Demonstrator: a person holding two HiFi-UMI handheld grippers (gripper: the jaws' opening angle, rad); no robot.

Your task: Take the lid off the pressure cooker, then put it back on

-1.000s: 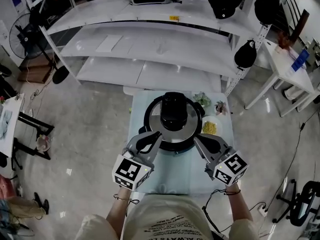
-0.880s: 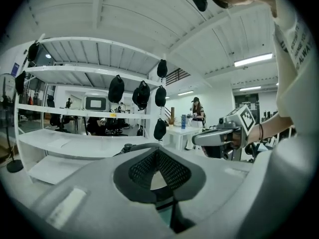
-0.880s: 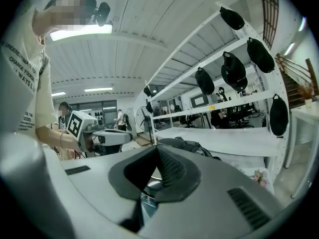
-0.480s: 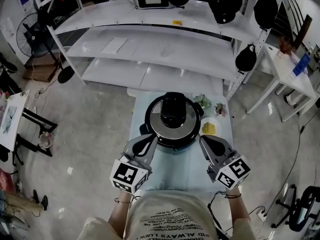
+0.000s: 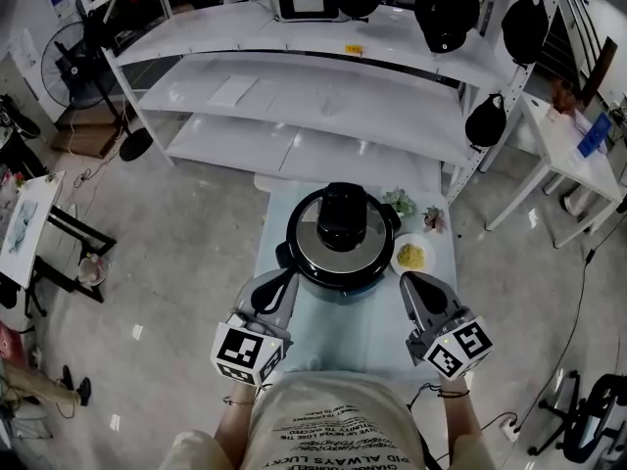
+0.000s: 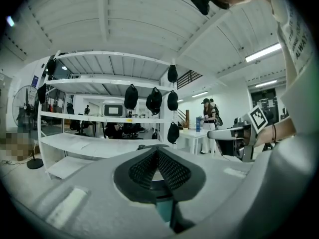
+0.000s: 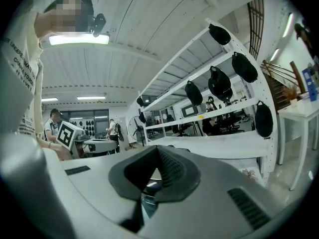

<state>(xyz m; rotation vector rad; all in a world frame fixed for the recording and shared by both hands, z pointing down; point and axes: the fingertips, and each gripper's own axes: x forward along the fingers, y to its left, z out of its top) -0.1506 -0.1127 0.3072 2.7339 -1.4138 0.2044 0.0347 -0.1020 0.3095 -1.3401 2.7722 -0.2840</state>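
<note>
The pressure cooker (image 5: pixel 343 253) stands on the light blue table (image 5: pixel 343 336), its steel lid (image 5: pixel 315 246) with the black knob (image 5: pixel 343 218) seated on top. My left gripper (image 5: pixel 283 275) is shut and empty, just short of the cooker's lower left side. On the other side my right gripper (image 5: pixel 410 281) is also shut, holding nothing, a little off the cooker's lower right. Closed pads (image 6: pixel 167 168) fill the left gripper view, with the right gripper (image 6: pixel 234 133) beside them. Closed pads (image 7: pixel 169 168) fill the right gripper view too.
A small white plate (image 5: pixel 411 257) with yellow food sits right of the cooker, with two small plants (image 5: pixel 399 202) behind it. White shelving (image 5: pixel 294 96) with black helmets (image 5: pixel 487 116) stands beyond the table. A white side table (image 5: pixel 563 140) is at the right, a fan (image 5: pixel 69 52) at the left.
Both grippers have drawn back from the cooker's sides toward the person, still shut. The lid has stayed on the cooker.
</note>
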